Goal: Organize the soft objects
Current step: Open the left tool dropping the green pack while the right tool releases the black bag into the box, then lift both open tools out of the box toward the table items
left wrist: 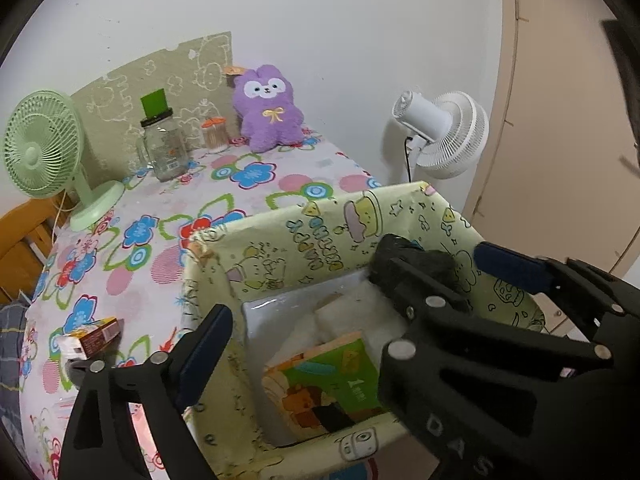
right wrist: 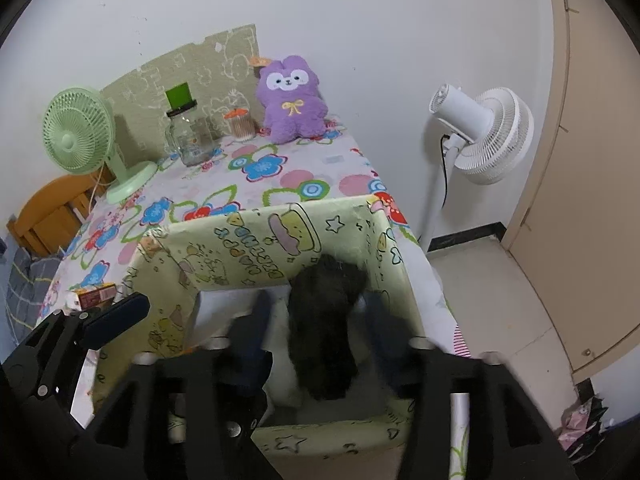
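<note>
A pale yellow cartoon-print box (left wrist: 256, 256) stands at the near edge of the flower-patterned table (left wrist: 248, 176). In it lie white padding (left wrist: 360, 312) and a green picture pack (left wrist: 332, 380). My left gripper (left wrist: 356, 304) is open wide, its left finger outside the box's left wall and its right finger over the right side. In the right wrist view my right gripper (right wrist: 320, 316) hangs over the box (right wrist: 240, 248), open, with a black fuzzy soft thing (right wrist: 324, 344) loose between its blurred fingers (right wrist: 260, 320). A purple plush bear (right wrist: 292, 100) sits upright at the table's far end.
A green desk fan (left wrist: 40, 148), a glass jar (left wrist: 164, 148) and a toothpick holder (left wrist: 214, 132) stand at the back left. A small carton (left wrist: 96, 336) lies left of the box. A white floor fan (right wrist: 484, 132), a wooden chair (right wrist: 48, 212) and a beige door (right wrist: 592, 160) surround the table.
</note>
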Demonstrator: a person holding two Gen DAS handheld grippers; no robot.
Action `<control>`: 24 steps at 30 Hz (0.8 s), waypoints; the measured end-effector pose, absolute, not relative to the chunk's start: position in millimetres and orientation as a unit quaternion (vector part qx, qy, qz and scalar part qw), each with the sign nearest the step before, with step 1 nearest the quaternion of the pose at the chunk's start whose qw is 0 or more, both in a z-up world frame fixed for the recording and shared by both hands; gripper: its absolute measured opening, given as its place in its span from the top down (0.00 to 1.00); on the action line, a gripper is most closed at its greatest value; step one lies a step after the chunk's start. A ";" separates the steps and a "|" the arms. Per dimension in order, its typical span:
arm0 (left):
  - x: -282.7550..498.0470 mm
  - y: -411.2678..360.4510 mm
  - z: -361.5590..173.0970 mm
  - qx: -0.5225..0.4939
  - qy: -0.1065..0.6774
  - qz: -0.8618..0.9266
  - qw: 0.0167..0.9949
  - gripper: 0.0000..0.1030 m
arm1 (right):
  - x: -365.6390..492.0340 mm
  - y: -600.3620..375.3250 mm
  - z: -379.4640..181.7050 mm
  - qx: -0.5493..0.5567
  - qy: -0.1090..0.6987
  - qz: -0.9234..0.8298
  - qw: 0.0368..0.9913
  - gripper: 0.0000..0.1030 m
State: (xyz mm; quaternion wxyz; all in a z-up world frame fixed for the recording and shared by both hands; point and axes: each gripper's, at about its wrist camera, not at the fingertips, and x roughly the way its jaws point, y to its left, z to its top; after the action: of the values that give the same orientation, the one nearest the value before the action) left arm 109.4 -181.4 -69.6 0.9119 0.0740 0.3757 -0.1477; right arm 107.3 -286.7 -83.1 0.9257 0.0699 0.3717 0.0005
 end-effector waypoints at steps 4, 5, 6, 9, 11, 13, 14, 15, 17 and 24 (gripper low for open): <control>106.7 -173.4 -65.3 0.070 0.373 -0.143 0.914 0.03 | 101.0 -281.5 -76.4 0.076 0.359 0.004 0.930 0.23; 106.0 -172.0 -64.1 0.069 0.371 -0.142 0.915 0.02 | 99.9 -280.0 -74.8 0.076 0.357 0.004 0.931 0.23; 105.0 -169.6 -62.9 0.069 0.370 -0.141 0.916 0.02 | 98.4 -277.6 -73.2 0.075 0.356 0.003 0.932 0.22; 101.3 -163.6 -58.8 0.066 0.365 -0.139 0.918 0.02 | 96.1 -272.2 -70.0 0.074 0.356 0.003 0.932 0.18; 98.5 -159.5 -55.6 0.063 0.361 -0.140 0.920 0.02 | 92.7 -267.8 -66.7 0.073 0.352 0.002 0.933 0.15; 94.8 -154.6 -52.4 0.061 0.357 -0.139 0.922 0.02 | 89.0 -263.1 -63.4 0.070 0.347 0.001 0.935 0.13; 93.0 -153.1 -51.6 0.060 0.356 -0.139 0.922 0.02 | 87.7 -261.0 -61.9 0.069 0.346 0.001 0.936 0.12; 91.5 -150.8 -50.3 0.059 0.354 -0.139 0.923 0.02 | 86.5 -258.9 -60.3 0.068 0.344 0.001 0.936 0.12; 88.3 -146.4 -47.6 0.058 0.350 -0.138 0.925 0.02 | 83.4 -253.9 -57.2 0.065 0.341 0.003 0.938 0.12; 79.4 -129.1 -37.3 0.053 0.339 -0.136 0.929 0.02 | 73.4 -237.5 -46.6 0.060 0.331 0.011 0.942 0.11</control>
State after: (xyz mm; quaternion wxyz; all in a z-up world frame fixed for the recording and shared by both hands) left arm 79.4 -129.1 -37.3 0.9294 0.0529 0.3388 -0.1365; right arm 73.4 -237.5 -46.6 0.9417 0.0599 0.3310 0.0113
